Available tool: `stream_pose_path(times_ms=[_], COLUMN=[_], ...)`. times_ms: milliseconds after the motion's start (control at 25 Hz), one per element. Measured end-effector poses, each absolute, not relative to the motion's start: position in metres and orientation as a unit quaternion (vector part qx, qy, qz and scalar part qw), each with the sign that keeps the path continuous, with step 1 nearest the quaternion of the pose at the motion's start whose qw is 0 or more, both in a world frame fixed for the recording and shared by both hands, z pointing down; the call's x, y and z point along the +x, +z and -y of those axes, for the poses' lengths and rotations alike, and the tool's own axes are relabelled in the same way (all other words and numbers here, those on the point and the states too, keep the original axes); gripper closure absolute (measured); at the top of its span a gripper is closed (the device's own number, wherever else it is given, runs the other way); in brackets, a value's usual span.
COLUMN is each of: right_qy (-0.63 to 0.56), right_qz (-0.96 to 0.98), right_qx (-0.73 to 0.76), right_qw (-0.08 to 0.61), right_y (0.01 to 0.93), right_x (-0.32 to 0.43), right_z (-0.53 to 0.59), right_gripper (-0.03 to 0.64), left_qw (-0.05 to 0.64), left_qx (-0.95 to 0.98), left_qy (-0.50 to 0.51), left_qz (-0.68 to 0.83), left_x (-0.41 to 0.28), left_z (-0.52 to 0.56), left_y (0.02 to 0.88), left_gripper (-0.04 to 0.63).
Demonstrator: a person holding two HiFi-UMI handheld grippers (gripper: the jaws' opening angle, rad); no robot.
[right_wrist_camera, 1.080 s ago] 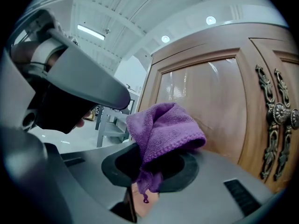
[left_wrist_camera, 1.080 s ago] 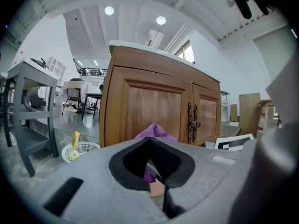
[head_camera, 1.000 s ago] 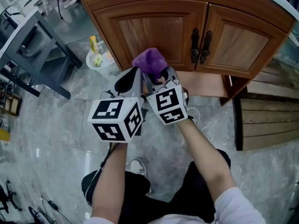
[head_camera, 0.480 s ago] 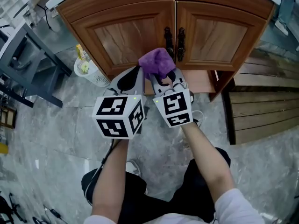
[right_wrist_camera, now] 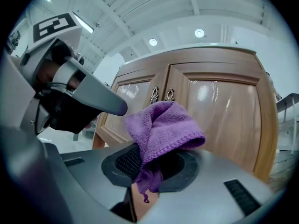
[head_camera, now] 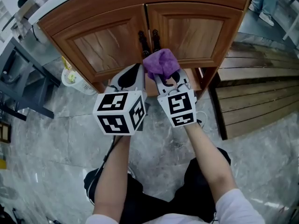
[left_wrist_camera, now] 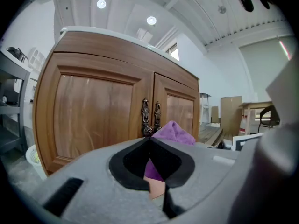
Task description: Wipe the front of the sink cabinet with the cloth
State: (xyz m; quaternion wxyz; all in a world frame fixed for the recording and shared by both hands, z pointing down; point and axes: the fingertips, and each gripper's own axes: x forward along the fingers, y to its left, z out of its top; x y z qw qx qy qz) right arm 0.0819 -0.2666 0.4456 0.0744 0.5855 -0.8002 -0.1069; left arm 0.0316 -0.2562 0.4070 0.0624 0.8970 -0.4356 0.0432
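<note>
The wooden sink cabinet [head_camera: 107,45] has two doors with dark handles [head_camera: 147,38] at their meeting edge. A purple cloth [head_camera: 161,62] is bunched in my right gripper [head_camera: 167,77], which is shut on it, just below the handles and close to the cabinet front. In the right gripper view the cloth [right_wrist_camera: 163,125] folds over the jaws toward the right door [right_wrist_camera: 219,111]. My left gripper [head_camera: 134,73] sits beside it on the left, shut with nothing in it. From the left gripper view the cloth [left_wrist_camera: 173,132] shows beyond the left gripper [left_wrist_camera: 149,140], in front of the handles [left_wrist_camera: 150,115].
A white mesh bin [head_camera: 77,78] stands on the marble floor left of the cabinet. Dark table legs [head_camera: 18,92] are further left. Wooden slats [head_camera: 252,101] lie to the right. Another person's legs [head_camera: 266,3] show at the top right.
Both grippers and the cloth have shifted right along the cabinet, from in front of the left door to just below the centre handles.
</note>
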Motion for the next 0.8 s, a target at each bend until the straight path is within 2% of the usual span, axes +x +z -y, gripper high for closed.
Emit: stream_pose_path(times_ms=[800], right_qy=[-0.068], right_qz=[0.715], right_qx=[0.686], right_qw=[0.118], right_y=[0.457], right_x=[0.240], right_z=[0.256], right_gripper=[0.543], left_qw=[0.061], left_qx=[0.938], left_qy=[0.046], left_qz=[0.339], left_x=[0.139], left_z=[0.237], left_y=[0.415], left_gripper=[0.589])
